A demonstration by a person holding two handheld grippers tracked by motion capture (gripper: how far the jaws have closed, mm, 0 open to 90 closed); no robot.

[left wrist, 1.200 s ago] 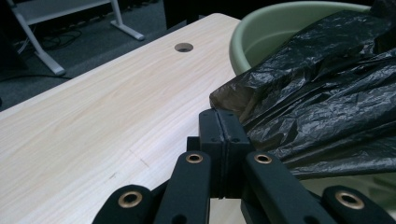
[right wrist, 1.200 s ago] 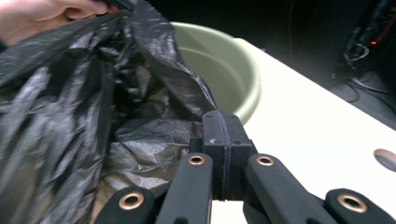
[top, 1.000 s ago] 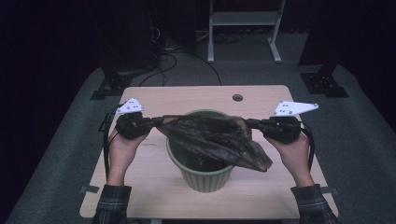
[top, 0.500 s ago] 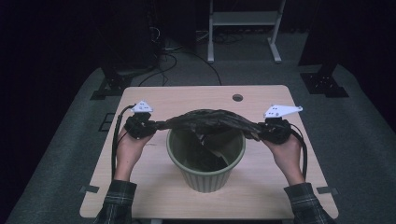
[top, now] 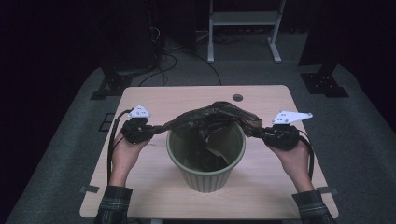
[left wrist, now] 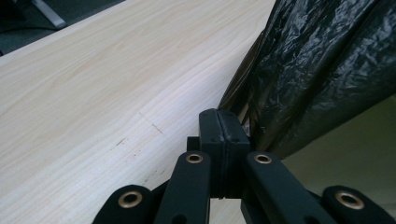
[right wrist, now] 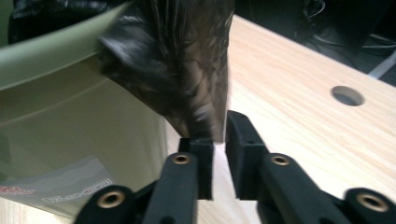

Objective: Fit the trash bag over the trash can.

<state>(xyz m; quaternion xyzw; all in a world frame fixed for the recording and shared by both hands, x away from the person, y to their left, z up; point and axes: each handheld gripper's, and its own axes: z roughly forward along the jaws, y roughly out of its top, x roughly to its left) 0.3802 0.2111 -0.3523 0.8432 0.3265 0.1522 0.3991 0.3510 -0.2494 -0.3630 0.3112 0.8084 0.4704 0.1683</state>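
While the black bin bag (top: 210,122) is stretched over the green bin (top: 205,175), between both tools, its left edge is pinched by the fully closed left gripper (left wrist: 219,128). Beside the bin's wall, the right gripper (right wrist: 219,140) has just been opening, the film barely caught between its jaws. That edge is best drawn below the rim before release.

High view: dim overall, room behind and at both sides nearly black — light falls from above onto the table (top: 154,100), the one evenly lit area. Fine detail soft and grainy.

Left gripper view: bright and sharp; wood grain crisp, small glints on the creased black bag (left wrist: 322,65). No glare.

Right gripper view: motion blur across the bag and the green bin (right wrist: 70,116) — the black jaws at bottom stay fairly sharp. Far background out of focus.
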